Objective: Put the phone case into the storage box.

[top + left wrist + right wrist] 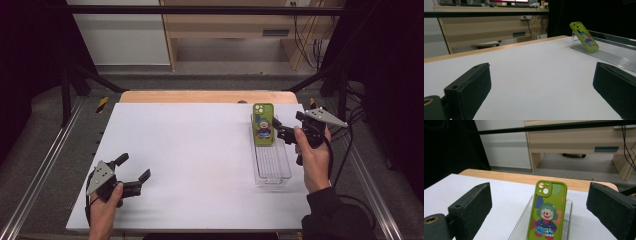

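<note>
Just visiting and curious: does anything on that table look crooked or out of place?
Only the green phone case: it stands on end, leaning against the far wall of the clear tray rather than lying flat. Nothing looks spilled or broken.

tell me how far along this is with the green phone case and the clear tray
Done: the green phone case already stands in the clear tray, leaning on its far end wall. In hand: nothing; the right gripper is open beside the case, pads apart from it, and the left gripper is open over the white table, far from both. Left: probably only drawing the right gripper clear, if placing was the aim.
</note>
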Demonstrator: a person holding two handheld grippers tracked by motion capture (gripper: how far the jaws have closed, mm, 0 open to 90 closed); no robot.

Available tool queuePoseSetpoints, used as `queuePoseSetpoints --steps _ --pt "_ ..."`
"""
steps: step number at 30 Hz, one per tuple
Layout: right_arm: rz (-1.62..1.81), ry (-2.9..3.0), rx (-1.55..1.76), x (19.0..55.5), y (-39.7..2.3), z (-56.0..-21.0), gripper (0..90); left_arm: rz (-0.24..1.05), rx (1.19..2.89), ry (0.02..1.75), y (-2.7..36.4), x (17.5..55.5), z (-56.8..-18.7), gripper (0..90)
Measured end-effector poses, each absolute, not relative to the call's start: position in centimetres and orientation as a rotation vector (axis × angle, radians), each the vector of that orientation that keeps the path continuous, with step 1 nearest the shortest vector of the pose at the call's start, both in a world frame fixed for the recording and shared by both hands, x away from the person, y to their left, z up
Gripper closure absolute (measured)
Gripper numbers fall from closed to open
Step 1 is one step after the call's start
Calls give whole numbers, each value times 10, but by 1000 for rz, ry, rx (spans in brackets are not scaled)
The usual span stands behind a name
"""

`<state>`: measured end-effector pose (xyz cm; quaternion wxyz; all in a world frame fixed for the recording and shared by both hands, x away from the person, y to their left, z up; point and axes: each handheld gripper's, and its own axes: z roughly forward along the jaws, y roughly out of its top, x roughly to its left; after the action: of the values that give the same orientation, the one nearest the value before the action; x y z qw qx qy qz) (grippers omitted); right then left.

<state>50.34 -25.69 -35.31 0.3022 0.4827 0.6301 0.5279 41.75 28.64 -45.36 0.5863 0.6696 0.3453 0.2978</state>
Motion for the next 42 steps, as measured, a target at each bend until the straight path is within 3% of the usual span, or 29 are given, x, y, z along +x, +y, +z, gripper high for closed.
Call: queuePoseSetpoints --steps 22,42 --pt "1439 1601 1222 464 -295 -347 60 712 1554 811 292 414 -452 12" --pt "1427 1597 1182 443 -310 -363 55 723 1531 826 305 403 -450 11"
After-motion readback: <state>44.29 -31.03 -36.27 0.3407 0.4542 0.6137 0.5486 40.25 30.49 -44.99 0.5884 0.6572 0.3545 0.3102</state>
